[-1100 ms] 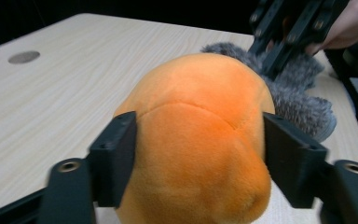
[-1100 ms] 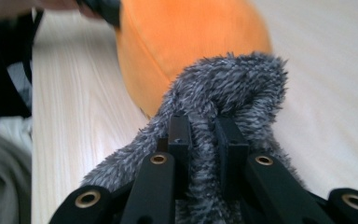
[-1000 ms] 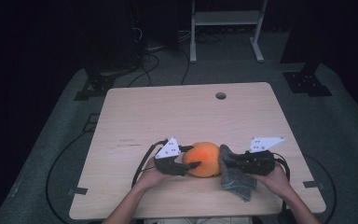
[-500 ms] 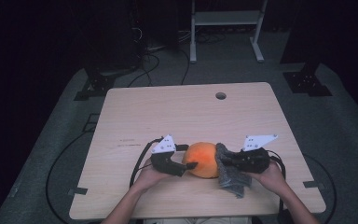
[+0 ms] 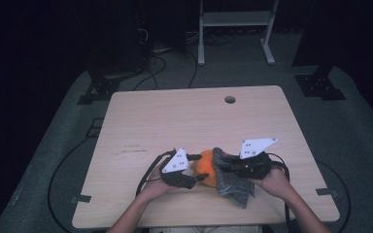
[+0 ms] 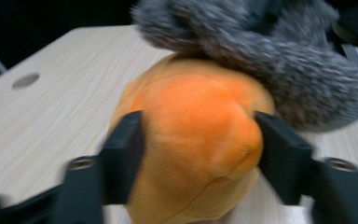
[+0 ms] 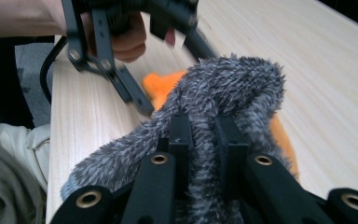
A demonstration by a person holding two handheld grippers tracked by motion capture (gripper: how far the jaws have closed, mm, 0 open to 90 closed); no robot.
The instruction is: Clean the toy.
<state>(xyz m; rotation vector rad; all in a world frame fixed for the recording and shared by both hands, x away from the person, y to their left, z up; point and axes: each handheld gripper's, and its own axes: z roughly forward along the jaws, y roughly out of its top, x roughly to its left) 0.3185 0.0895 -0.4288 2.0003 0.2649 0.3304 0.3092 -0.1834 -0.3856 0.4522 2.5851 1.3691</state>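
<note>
Shifted a touch toward nine o'clock since earlier, both grippers. Left gripper (image 6: 196, 154), jaws just opened wider, straddling orange plush (image 6: 191, 140) near table's (image 5: 175, 116) six o'clock edge. Right gripper (image 7: 200, 135) clamped tight on grey cloth (image 7: 223, 88), draped partway over; covering unfinished.

Looking like lab or recording studio, not home. Lone pale wooden table (image 5: 175, 116) with cable hole (image 5: 230, 99) standing on grey carpet (image 5: 68, 145). Black cables (image 5: 170, 60) trailing over floor. Black stand feet (image 5: 319, 86) flanking table, white metal frame (image 5: 235, 22) sitting behind. Surroundings staying dark, walls lost in shadow.
</note>
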